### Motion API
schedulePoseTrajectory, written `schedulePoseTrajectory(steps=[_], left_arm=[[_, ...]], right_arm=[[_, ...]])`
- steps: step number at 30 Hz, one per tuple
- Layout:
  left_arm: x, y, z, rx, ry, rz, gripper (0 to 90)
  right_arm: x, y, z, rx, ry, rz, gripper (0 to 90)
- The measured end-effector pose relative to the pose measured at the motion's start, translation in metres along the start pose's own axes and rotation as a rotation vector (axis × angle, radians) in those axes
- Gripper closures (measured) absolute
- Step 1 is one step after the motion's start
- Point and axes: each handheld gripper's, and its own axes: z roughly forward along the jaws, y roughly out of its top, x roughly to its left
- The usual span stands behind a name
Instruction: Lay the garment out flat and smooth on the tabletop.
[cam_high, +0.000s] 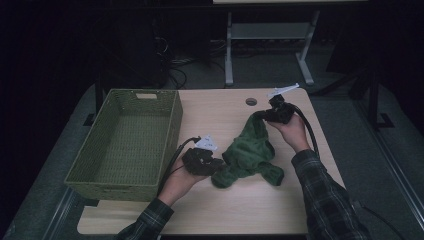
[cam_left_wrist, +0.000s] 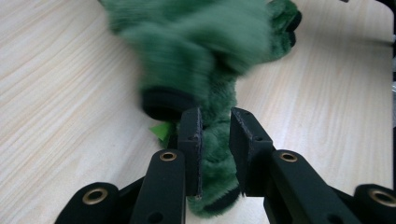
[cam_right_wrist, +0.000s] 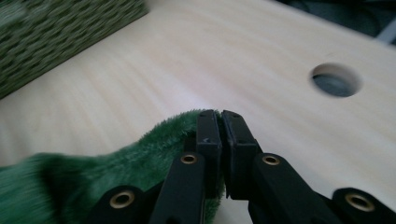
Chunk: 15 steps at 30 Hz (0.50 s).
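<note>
Jaws first, left to right: your left gripper (cam_high: 216, 165) has fleece between its pads (cam_left_wrist: 190, 140), but the right-hand pad stands off the pile with a visible gap, so that grip looks loose to me. Your right gripper (cam_high: 263, 116) is clenched tight on a thin fold at the garment's far end, pads nearly meeting (cam_right_wrist: 219, 122).

Thing in hand is a small green fleece garment (cam_high: 248, 150) with black cuffs (cam_left_wrist: 164, 103), stretched diagonally across the middle of the table (cam_high: 280, 210) between the two grippers, its lower part resting on the wood.

Risks:
- Left end slips out if you pull the two grippers apart. Cause: the slack left jaws on plush pile.
- Right pinch holds only a thin edge. A sharp tug could strip it free.
- If one end drops, the garment bunches and you have to regrasp.
- Loose sleeve or leg (cam_high: 272, 172) lies near your right forearm (cam_high: 320, 190), so it could drag or snag.

Around:
- Green woven basket (cam_high: 125, 142) at the table's left, just beside your left hand (cam_high: 181, 181). Its near wall stands between the garment and the inside, so lift over the rim.
- Left gripper's cable (cam_high: 172, 162) runs along the basket's side and could catch on the rim.
- Cable hole (cam_high: 251, 101) lies in the tabletop near the right gripper, clear of the fabric.
</note>
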Motion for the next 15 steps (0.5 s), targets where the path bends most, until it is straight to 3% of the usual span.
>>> schedulePoseTrajectory(steps=[2, 5, 15], left_arm=[[-0.003, 0.001, 0.001, -0.006, -0.010, 0.005, 75.0], [-0.010, 0.004, 0.011, 0.000, -0.030, 0.009, 74.9], [-0.019, 0.025, 0.059, 0.030, -0.071, 0.100, 72.2]], right_arm=[[-0.004, 0.004, -0.002, -0.025, -0.019, 0.012, 86.3], [-0.009, 0.009, 0.000, -0.010, -0.017, 0.026, 86.2], [-0.007, 0.008, 0.010, 0.005, -0.004, 0.019, 86.2]])
